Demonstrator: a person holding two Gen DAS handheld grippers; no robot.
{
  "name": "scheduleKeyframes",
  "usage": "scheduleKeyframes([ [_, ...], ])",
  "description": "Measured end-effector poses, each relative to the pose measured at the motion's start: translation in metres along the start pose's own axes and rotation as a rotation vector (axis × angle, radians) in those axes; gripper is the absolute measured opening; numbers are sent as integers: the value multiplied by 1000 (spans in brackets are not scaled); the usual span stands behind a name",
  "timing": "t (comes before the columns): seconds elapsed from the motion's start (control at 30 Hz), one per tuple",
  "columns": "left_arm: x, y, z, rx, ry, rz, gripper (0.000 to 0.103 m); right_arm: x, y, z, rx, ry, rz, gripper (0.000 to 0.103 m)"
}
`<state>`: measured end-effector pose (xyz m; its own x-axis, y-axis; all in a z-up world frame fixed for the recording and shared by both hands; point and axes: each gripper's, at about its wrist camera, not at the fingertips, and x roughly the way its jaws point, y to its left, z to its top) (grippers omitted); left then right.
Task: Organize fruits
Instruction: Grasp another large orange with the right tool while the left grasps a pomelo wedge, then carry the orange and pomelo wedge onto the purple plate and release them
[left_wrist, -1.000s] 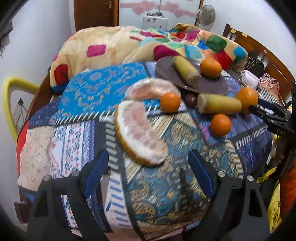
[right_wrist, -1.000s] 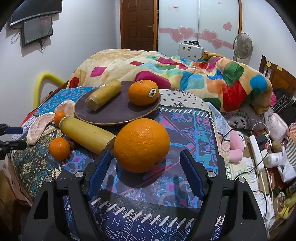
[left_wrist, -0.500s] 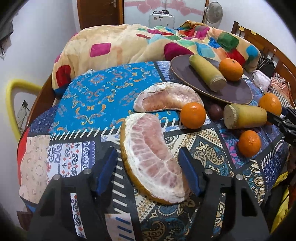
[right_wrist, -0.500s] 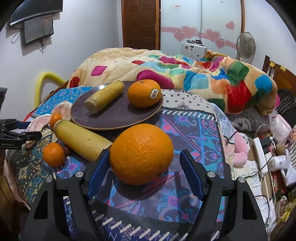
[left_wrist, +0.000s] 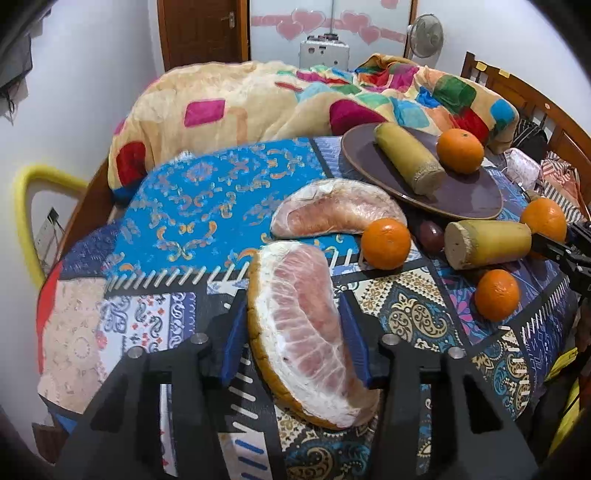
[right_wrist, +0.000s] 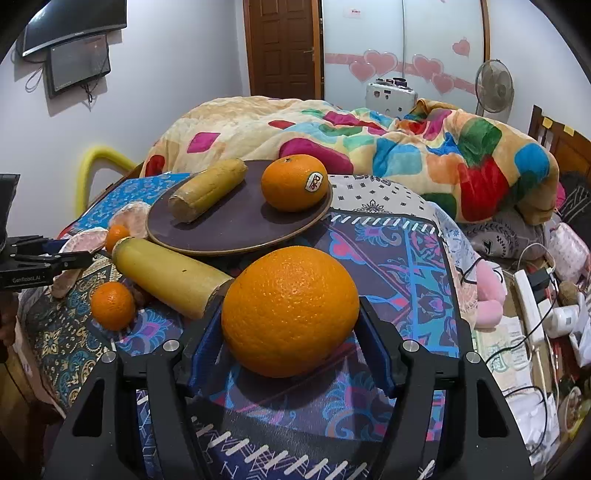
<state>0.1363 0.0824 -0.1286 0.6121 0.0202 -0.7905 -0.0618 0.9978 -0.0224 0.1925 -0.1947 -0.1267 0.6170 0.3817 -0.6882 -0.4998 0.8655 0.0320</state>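
Closing around the near pomelo wedge (left_wrist: 306, 332), the left gripper (left_wrist: 295, 332) is bringing its blue pads (left_wrist: 233, 339) to the rind on either side; whether they are already pressing I cannot tell. This wedge is lying on the patterned bedspread (left_wrist: 192, 206), well short of the brown plate (left_wrist: 461, 192), with a second pomelo wedge (left_wrist: 336, 212) lying between it and the plate. Sitting on the plate are a sugarcane piece (left_wrist: 408, 162) and an orange (left_wrist: 460, 150). Just in front of the plate, the right gripper (right_wrist: 291, 336) is closing on a large orange (right_wrist: 290, 310), its pads (right_wrist: 205, 347) sitting right against the peel.
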Motion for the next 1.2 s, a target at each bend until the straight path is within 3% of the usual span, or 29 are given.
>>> scheduleKeyframes([
  [0.17, -16, -5, 2, 23, -42, 3, 43, -6, 3, 3, -2, -20, -5, 64],
  [0.2, -19, -7, 3, 33, -54, 11, 32, -8, 3, 4, -4, -24, -6, 64],
  [0.3, -29, -7, 8, 26, -70, -17, 29, -13, 4, 8, -2, -43, -2, 64],
  [0.67, -49, -11, 20, 48, -127, -26, 25, -24, 10, 22, -14, -90, 5, 64],
  [1.2, -45, -44, 80, 98, -222, -82, 24, -4, 13, 51, -34, -115, 16, 64],
])
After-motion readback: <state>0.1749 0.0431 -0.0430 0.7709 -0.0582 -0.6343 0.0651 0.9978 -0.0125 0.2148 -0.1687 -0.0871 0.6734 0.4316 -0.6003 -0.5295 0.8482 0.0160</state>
